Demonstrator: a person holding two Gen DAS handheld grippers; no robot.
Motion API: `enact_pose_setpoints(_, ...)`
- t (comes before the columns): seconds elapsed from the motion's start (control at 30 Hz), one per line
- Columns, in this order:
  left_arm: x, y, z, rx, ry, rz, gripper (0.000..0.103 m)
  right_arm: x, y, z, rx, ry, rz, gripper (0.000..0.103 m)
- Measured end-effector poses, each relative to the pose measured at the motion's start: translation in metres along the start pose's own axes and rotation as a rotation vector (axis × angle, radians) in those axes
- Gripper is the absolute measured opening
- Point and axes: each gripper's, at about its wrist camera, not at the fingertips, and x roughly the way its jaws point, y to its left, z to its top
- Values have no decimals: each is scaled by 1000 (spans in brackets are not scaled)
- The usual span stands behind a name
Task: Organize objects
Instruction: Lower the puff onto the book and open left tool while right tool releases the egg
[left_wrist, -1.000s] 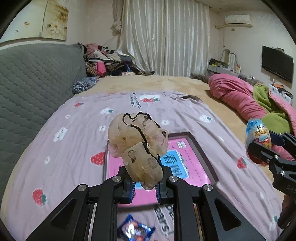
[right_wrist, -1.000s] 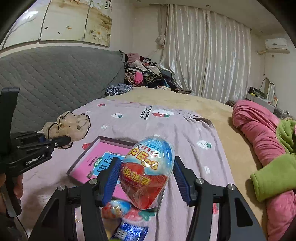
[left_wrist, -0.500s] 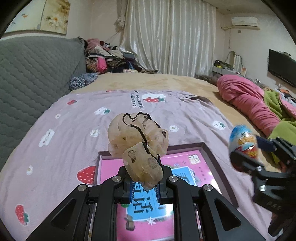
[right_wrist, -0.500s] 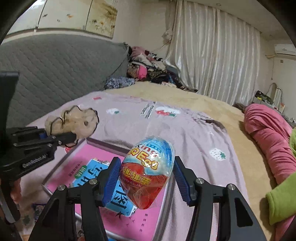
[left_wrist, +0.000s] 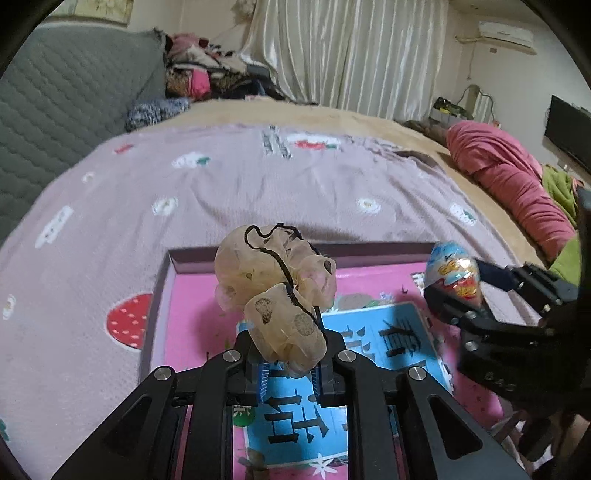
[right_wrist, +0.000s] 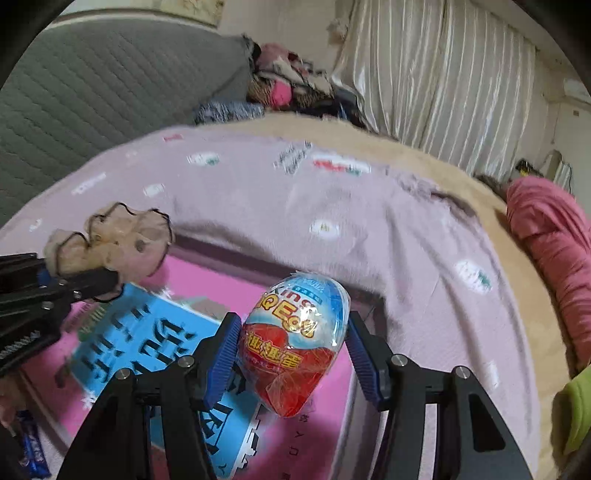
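My left gripper (left_wrist: 289, 373) is shut on a beige sheer scrunchie (left_wrist: 275, 295) edged with black cord, held over the pink tray (left_wrist: 192, 314). The same scrunchie (right_wrist: 110, 245) shows at the left of the right wrist view. My right gripper (right_wrist: 293, 350) is shut on a foil-wrapped chocolate egg (right_wrist: 295, 343), blue-white on top and red below, which hangs above the tray's pink floor (right_wrist: 207, 284). In the left wrist view that egg (left_wrist: 454, 273) sits at the right over the tray's far right corner. A blue card (left_wrist: 369, 369) with black characters lies in the tray.
The tray rests on a mauve strawberry-print blanket (left_wrist: 258, 184) spread over a bed. A grey quilted headboard (left_wrist: 66, 96) stands left, a clothes pile (left_wrist: 207, 77) at the back, pink and green bedding (left_wrist: 513, 184) at right. A blue wrapped candy (right_wrist: 31, 446) lies by the tray's near left edge.
Both grippers have moved forward and down over the tray with their loads still held. The tray now fills the lower part of both views and the candies near it have slid out of sight.
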Motion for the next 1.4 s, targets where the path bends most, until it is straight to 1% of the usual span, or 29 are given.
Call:
enact_pose_setpoints(0.1, 9, 2, -1, -15, 11, 14, 18, 8, 0, -5, 4, 31, -11, 58)
enact_pose_setpoints(0.27, 14, 1, -3, -18, 19, 23, 20, 6, -6, -9, 22, 25, -22, 58)
enact_pose_setpoints(0.37, 16, 2, -4, -25, 36, 9, 24, 10, -6, -11, 25, 54, -18, 58)
enact_pose_setpoints(0.5, 23, 2, -7, -43, 80, -25, 28, 10, -1, -11, 8, 53, -18, 58)
enact_pose_setpoints(0.57, 22, 1, -8, -37, 80, -18, 28, 10, -2, -10, 7, 53, -18, 58)
enact_pose_setpoints(0.67, 20, 1, -8, -34, 79, -8, 32, 11, -2, -10, 10, 61, -12, 58)
enact_pose_setpoints(0.7, 20, 1, -9, -37, 83, -6, 35, 13, -2, -10, 9, 67, -12, 58)
enact_pose_setpoints(0.73, 21, 1, -9, -40, 89, -7, 41, 13, -2, -10, 9, 69, -15, 58)
enact_pose_setpoints(0.77, 21, 2, -9, -42, 93, -10, 44, 14, -2, -10, 8, 71, -14, 58)
enact_pose_setpoints(0.83, 20, 4, -9, -59, 96, -24, 56, 13, -1, -10, 4, 69, -14, 62)
enact_pose_setpoints(0.87, 19, 4, -8, -60, 99, -26, 57, 13, -1, -10, 5, 70, -14, 67)
enact_pose_setpoints(0.9, 18, 4, -8, -63, 99, -25, 59, 12, 0, -10, 4, 68, -12, 69)
enact_pose_setpoints(0.97, 15, 5, -7, -62, 94, -20, 63, 10, -1, -10, 5, 59, -14, 69)
enact_pose_setpoints(1.03, 14, 4, -7, -62, 96, -13, 72, 9, -1, -9, 5, 56, -16, 71)
enact_pose_setpoints(1.1, 10, 5, -5, -74, 96, -21, 76, 7, -2, -9, 8, 53, -17, 75)
enact_pose_setpoints(1.2, 2, 8, -3, -91, 86, -32, 78, 2, -2, -8, 11, 46, -22, 76)
enact_pose_setpoints(1.3, -8, 7, 1, -82, 49, 2, 81, -3, -5, -8, 19, 38, -23, 78)
enact_pose_setpoints(1.4, -14, 5, 3, -66, 34, 34, 82, -12, -7, -8, 33, 25, -20, 79)
